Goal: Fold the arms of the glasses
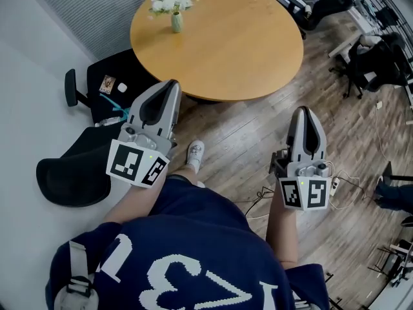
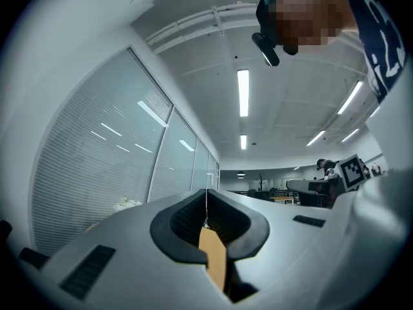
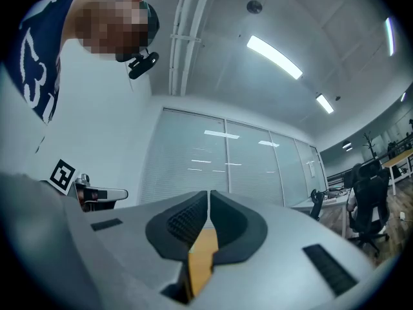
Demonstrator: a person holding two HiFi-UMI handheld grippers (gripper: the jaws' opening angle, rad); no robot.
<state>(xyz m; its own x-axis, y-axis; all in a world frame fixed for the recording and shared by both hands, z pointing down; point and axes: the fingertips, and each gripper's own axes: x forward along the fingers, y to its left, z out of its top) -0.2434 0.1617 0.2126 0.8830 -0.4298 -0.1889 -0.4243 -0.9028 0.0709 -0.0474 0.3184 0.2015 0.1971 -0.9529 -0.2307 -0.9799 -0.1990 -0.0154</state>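
Two grippers are up and neither one is carrying anything.

Far left in the head view, a black chair [image 1: 71, 173] sits against the white wall. Behind it, a second black seat [image 1: 132, 70] holds a small card [image 1: 107, 84] and a teal item [image 1: 115, 103] that's too small to identify.

Your left gripper [image 1: 170, 84] is just right of that seat, held in the air. Its tip lines up with the near-left edge of the round wooden desk [image 1: 258, 50]. The left gripper view has the jaws closed flush with nothing between them, aimed slightly up at a blinds-covered glass wall and ceiling lights.

On the desk, a vase of white flowers [image 1: 175, 19] stands upright at the far-left edge. The rest of the visible top is bare wood. Your white shoe [image 1: 195, 152] is on the plank floor [image 1: 245, 134] just in front of the near edge.

Your right gripper [image 1: 302, 112] is off the desk's near-right edge, over the floor and level with the left one. Its own view shows the jaws closed, with only a hairline seam and nothing in it.

Cables [image 1: 258, 196] trail on the floor beside your right leg. Black office chairs [image 1: 371, 63] stand at far right.

I can't make out the glasses in any view.
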